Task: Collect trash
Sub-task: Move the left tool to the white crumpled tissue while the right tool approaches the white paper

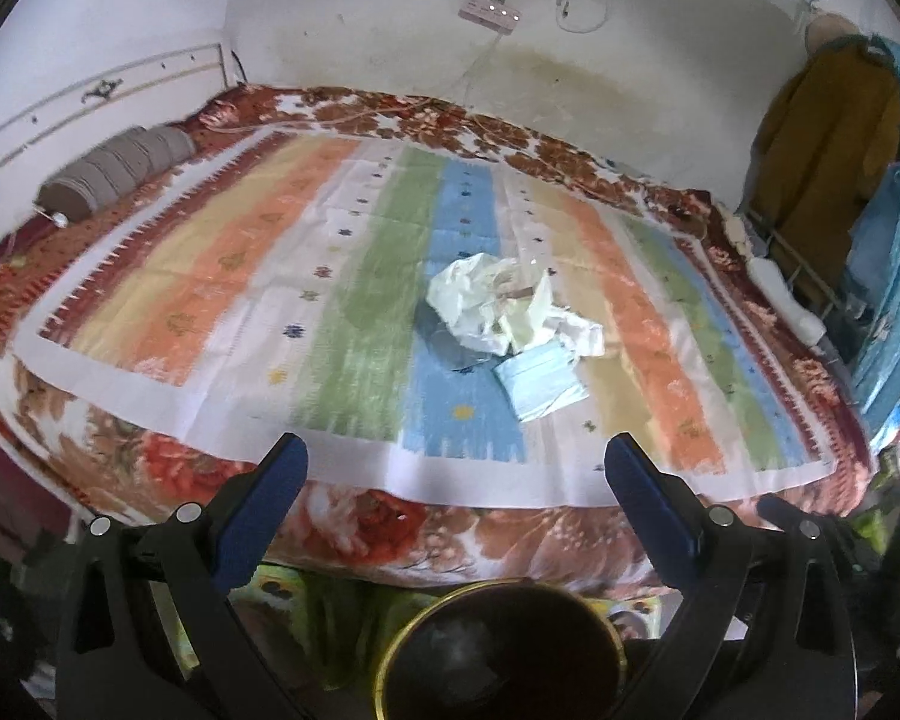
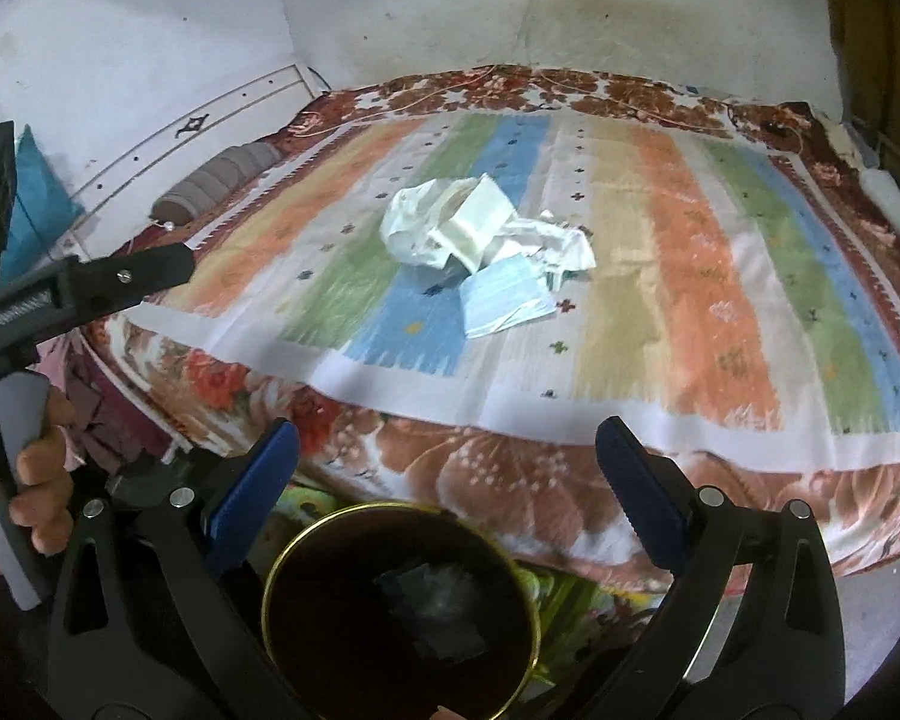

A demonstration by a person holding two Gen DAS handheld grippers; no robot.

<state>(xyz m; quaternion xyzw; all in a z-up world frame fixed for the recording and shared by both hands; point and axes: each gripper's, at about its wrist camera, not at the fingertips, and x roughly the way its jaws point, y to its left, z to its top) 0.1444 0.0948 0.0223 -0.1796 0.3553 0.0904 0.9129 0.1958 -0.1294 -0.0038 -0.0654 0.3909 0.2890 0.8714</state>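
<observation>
Now both tools, left tool and right tool, gape wide and empty; crumpled trash pile lies mid-bed, ahead of both, beyond the bin.

A bedroom in a home. A bed with a flowered blanket fills the room, a striped sheet spread over it, a grey bolster pillow at its far left corner. Clothes hang beyond its right edge, and a power strip is fixed to the stained white wall behind.
</observation>
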